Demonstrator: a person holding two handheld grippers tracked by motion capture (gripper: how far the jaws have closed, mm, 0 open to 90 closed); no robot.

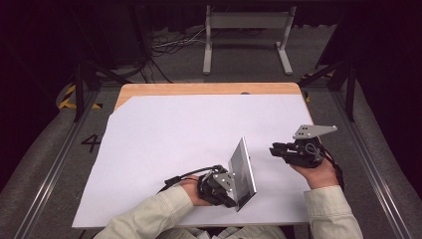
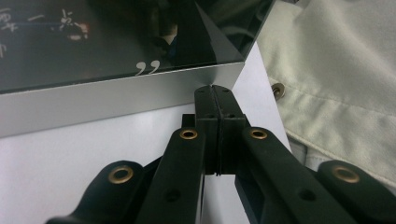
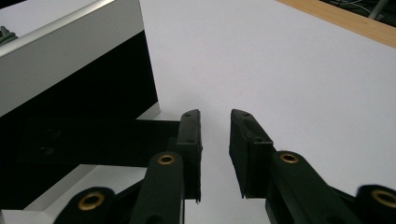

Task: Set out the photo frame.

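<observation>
pale sleeves (image 1: 164, 211), white sheet (image 1: 174, 134) on wooden table (image 1: 199, 88), perhaps carpeted floor (image 1: 45, 164)

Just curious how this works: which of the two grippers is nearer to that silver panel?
Left. The left gripper sits right at the silver panel, its jaws shut at the edge; the right gripper hovers apart, to its right.

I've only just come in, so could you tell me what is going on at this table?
A person works two hand-held grippers over a white sheet on the table. The left gripper is shut and meets the corner of a silver-edged dark panel, which stands tilted on the sheet. The right gripper waits beside it, jaws apart with nothing between them.
</observation>
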